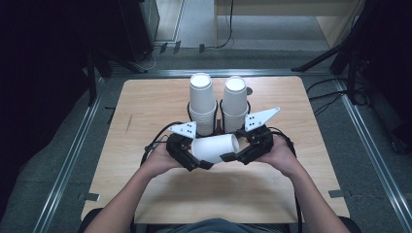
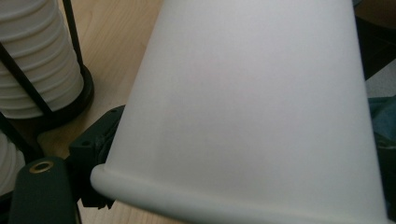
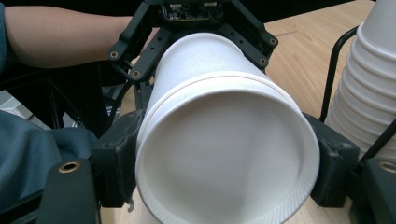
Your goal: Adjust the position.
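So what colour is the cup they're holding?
The cup is plain white, seen best in the right gripper view.

Paper cup point(image 1: 215, 147) matt white, smooth; table point(image 1: 145, 107) light wood-grain laminate.

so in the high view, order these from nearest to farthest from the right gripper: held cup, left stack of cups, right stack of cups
1. Held cup, lying sideways, its mouth in the right gripper.
2. Right stack of cups, just behind that gripper.
3. Left stack of cups, behind and further left.
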